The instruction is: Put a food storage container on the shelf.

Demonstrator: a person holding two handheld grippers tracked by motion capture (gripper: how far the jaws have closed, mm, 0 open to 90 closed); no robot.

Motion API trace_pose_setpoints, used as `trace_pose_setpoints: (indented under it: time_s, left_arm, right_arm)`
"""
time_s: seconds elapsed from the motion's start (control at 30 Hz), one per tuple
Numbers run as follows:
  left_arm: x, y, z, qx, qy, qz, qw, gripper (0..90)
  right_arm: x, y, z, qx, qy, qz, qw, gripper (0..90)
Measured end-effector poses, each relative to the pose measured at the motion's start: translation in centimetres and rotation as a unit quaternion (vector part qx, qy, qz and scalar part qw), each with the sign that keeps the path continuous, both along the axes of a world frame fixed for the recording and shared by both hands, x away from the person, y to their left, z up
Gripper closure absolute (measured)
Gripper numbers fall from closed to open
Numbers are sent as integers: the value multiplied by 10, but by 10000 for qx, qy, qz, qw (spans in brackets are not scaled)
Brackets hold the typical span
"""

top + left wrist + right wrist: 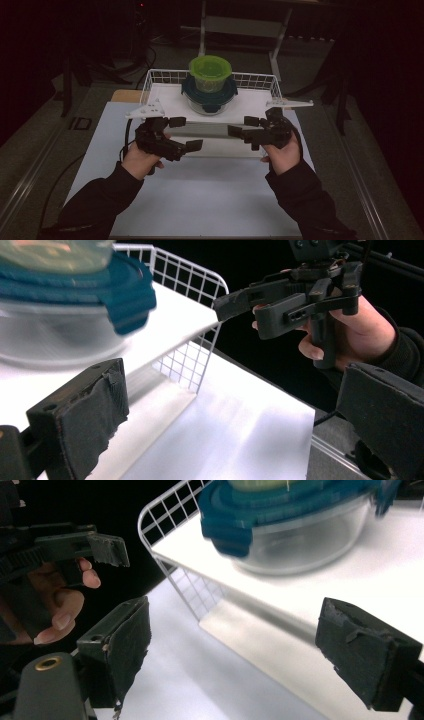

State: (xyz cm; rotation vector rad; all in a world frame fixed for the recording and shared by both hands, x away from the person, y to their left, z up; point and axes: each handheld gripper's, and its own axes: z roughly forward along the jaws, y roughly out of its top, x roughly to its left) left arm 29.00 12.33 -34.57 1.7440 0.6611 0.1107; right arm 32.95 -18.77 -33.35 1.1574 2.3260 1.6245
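Careful: both grippers, left [182,133] and right [243,126], hold wide-open, empty jaws; knock the wire basket [150,80] and the stacked containers [209,85] could topple.

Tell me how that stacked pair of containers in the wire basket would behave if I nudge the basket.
The green-lidded container sits loose atop the blue-lidded glass bowl, so it could probably slide off. The bowl looks heavy and breakable. The wire basket seems light, so it may skid on the smooth white table.
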Motion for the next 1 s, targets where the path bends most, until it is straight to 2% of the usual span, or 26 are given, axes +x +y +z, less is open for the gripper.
trace_pose_setpoints:
  time_s: [0.17,0.2,0.23,0.27,0.4,0.63,0.83,0.93,1.0]
  left_arm:
    - [-5,-3,-18,138,1,-91,9999,0]
    - [-7,-3,-22,150,-55,-100,9998,0]
    - [-7,-3,-22,150,-55,-100,9998,0]
    - [-9,-4,-28,238,-75,-110,9996,0]
    - [-12,-4,-42,237,44,-182,9995,0]
    - [-15,-3,-69,409,244,-267,9985,0]
    - [-18,0,-84,482,232,-221,9983,0]
    - [-21,2,-98,453,316,-201,9983,0]
    - [-23,3,-104,478,336,-189,9981,0]
  right_arm:
    - [-4,-3,-19,-4,105,18,9999,142]
    - [-4,-3,-23,3,127,17,9999,142]
    - [-4,-3,-23,3,127,17,9999,142]
    - [-5,-3,-27,-14,146,25,9999,142]
    - [-9,-4,-46,-64,214,38,9997,141]
    - [-15,-5,-71,-137,285,87,9995,141]
    - [-21,-6,-87,-242,280,124,9992,141]
    - [-26,-9,-104,-238,432,140,9987,141]
    - [-28,-11,-110,-281,461,112,9985,141]
